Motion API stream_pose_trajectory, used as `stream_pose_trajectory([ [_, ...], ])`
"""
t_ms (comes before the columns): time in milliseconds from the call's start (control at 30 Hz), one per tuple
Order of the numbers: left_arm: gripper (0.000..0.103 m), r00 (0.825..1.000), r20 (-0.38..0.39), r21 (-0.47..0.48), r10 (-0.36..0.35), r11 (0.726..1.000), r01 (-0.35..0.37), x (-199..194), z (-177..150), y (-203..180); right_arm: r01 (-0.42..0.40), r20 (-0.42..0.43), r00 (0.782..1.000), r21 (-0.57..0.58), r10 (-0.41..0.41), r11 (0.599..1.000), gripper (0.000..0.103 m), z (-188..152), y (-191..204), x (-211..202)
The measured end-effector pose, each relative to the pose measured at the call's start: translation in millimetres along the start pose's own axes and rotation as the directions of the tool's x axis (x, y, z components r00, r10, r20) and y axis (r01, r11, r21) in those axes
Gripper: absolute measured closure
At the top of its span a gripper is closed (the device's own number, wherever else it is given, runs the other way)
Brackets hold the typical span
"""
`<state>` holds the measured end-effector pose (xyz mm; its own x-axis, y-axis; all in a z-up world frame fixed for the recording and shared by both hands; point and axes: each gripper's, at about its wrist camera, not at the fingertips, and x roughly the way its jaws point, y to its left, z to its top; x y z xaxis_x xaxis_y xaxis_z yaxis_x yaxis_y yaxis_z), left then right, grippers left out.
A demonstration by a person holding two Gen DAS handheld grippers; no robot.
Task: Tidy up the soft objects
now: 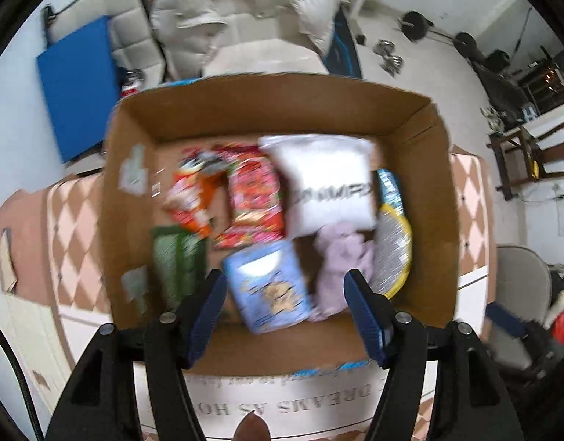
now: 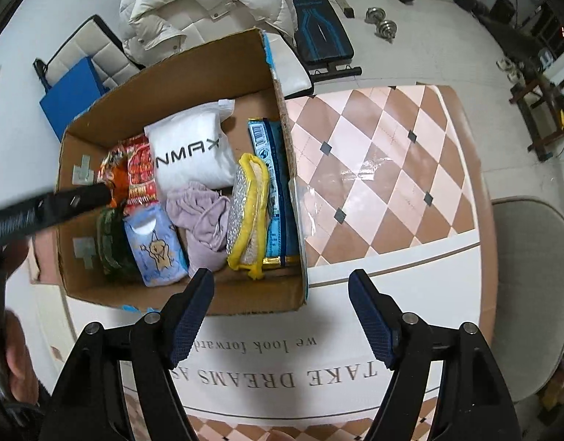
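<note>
An open cardboard box (image 1: 278,110) (image 2: 179,73) stands on the table and holds soft things. Inside lie a white pillow bag (image 1: 326,180) (image 2: 190,150), a lilac cloth (image 1: 337,261) (image 2: 205,220), a light blue tissue pack (image 1: 271,286) (image 2: 155,246), red and orange snack bags (image 1: 252,202) (image 2: 135,169), a green packet (image 1: 175,264) (image 2: 113,246) and a yellow-rimmed silver sponge (image 1: 392,253) (image 2: 245,217). My left gripper (image 1: 285,294) is open and empty above the box's near side. My right gripper (image 2: 282,301) is open and empty over the table at the box's near right corner.
The table wears a pink and brown diamond cloth (image 2: 384,169) with printed words. A grey chair (image 2: 531,275) stands right of it. A white puffer jacket (image 2: 197,3), a blue pad (image 2: 69,95), a weight bench (image 2: 318,33) and dumbbells (image 2: 381,24) lie beyond the box.
</note>
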<state>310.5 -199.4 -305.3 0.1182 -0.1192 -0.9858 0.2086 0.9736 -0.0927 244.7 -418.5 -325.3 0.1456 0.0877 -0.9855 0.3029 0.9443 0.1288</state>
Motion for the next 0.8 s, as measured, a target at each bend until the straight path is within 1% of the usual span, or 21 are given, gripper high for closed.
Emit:
stream_pose_trajectory([
  [100,0.038,0.999,0.029,-0.013,0.039,0.999,-0.039,-7.4,-20.3,12.8,0.003,0.0,1.0,-0.009,-0.003,1.0,0.025,-7.2,4.8,-3.1],
  [233,0.038,0.994,0.069,-0.018,0.08,0.997,-0.079,-17.9,-36.4,19.4,0.012,0.01,1.0,-0.032,-0.012,0.999,0.025,-15.3,14.6,-6.9],
  [300,0.027,0.991,0.089,-0.019,0.098,0.995,-0.096,-22.3,-39.3,19.8,0.036,0.024,0.999,-0.045,-0.035,0.998,0.024,-19.1,20.0,-9.8],
  [333,0.016,0.99,0.097,-0.016,0.104,0.995,-0.103,-24.3,-41.2,20.3,0.042,0.028,0.999,-0.051,-0.04,0.998,0.019,-20.1,22.4,-10.1],
  [367,0.014,0.988,0.104,-0.016,0.114,0.993,-0.113,-25.9,-43.0,20.3,0.049,0.034,0.998,-0.054,-0.047,0.997,0.015,-21.3,24.2,-11.4],
  [400,0.014,0.985,0.113,-0.016,0.132,0.991,-0.131,-27.7,-44.3,19.5,0.047,0.04,0.998,-0.052,-0.045,0.998,0.008,-22.2,25.2,-12.8],
  [467,0.011,0.98,0.131,0.001,0.147,0.989,-0.148,-31.0,-46.7,17.5,0.038,0.047,0.998,-0.051,-0.036,0.998,0.006,-23.3,26.3,-15.7],
  [533,0.004,0.977,0.136,0.009,0.164,0.986,-0.166,-32.4,-49.2,17.1,0.039,0.054,0.998,-0.052,-0.036,0.998,0.005,-23.9,27.0,-18.3],
  [600,0.004,0.976,0.146,0.003,0.161,0.987,-0.164,-35.4,-51.3,17.8,0.042,0.064,0.997,-0.052,-0.038,0.998,0.0,-24.0,27.7,-21.3],
  [667,0.004,0.975,0.152,-0.001,0.16,0.987,-0.162,-38.0,-52.8,18.0,0.063,0.082,0.995,-0.054,-0.059,0.997,0.0,-23.8,28.1,-25.4],
  [733,0.003,0.974,0.16,-0.01,0.16,0.987,-0.161,-41.6,-55.4,18.8,0.103,0.105,0.99,-0.063,-0.096,0.993,0.0,-24.2,30.2,-29.3],
  [800,0.003,0.973,0.169,-0.018,0.16,0.987,-0.159,-45.3,-57.7,19.3,0.12,0.118,0.987,-0.068,-0.111,0.99,0.0,-24.7,31.1,-32.0],
])
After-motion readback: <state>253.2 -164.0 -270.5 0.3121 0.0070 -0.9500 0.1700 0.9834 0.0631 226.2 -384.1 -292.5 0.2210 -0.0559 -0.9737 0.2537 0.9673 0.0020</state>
